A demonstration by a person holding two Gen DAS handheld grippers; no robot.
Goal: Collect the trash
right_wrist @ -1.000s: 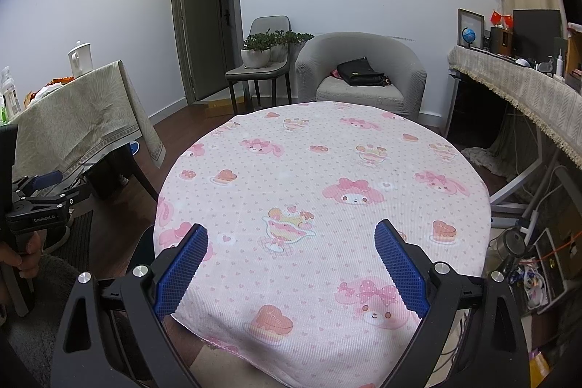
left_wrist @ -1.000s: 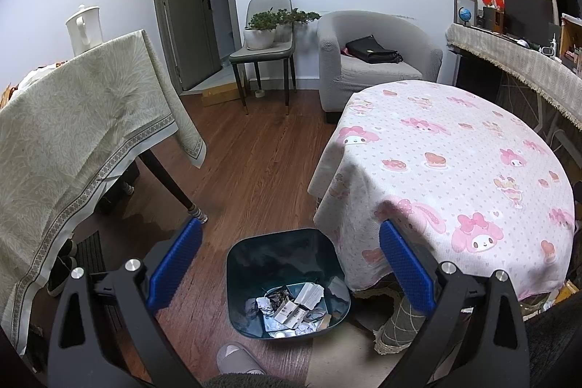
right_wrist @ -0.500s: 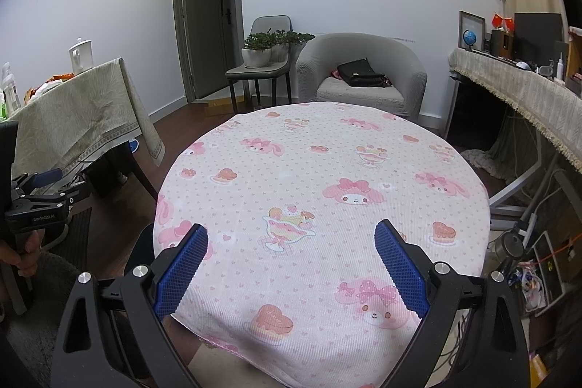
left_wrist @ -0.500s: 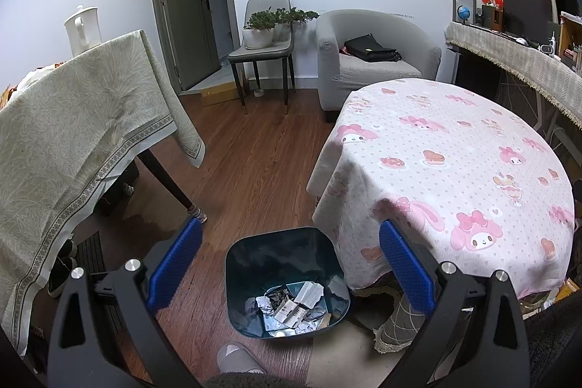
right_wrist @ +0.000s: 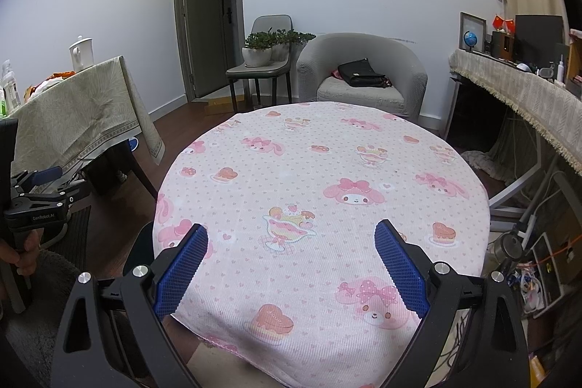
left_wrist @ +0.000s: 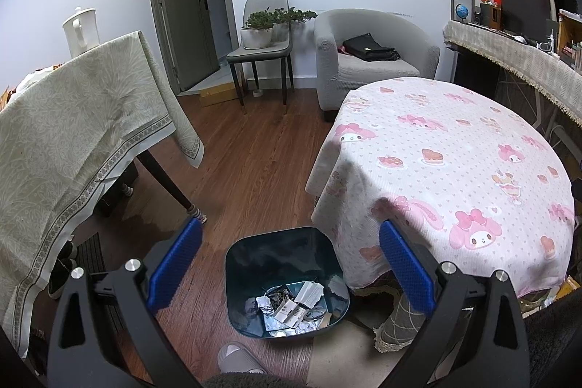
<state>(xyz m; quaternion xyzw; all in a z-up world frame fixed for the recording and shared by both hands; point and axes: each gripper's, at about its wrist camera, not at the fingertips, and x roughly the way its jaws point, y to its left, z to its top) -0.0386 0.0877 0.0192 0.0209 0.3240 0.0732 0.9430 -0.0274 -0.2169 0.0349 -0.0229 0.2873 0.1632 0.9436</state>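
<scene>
My left claw (left_wrist: 289, 259) is hanging over the floor with its blue pads spread wide apart and nothing between them. Straight below it, around 6 o'clock in the left view, sits the dark teal trash bin (left_wrist: 287, 282) on the wood floor, tucked right beside the edge of the round counter (left_wrist: 454, 162) with the pink cartoon cloth. The trash (left_wrist: 291, 306) is already in the bin: crumpled foil, paper scraps and a white wrapper piled at the bottom toward the near side. A grey slipper (left_wrist: 238, 359) pokes in just in front of the bin.

My right claw (right_wrist: 291, 260) is also wide open and empty, hovering over the near edge of the same counter (right_wrist: 320, 177), and the cloth top looks bare from here. Over at 9 o'clock in the right view I can see the left claw's black frame (right_wrist: 40, 202) gripped by a hand (right_wrist: 22, 250).
</scene>
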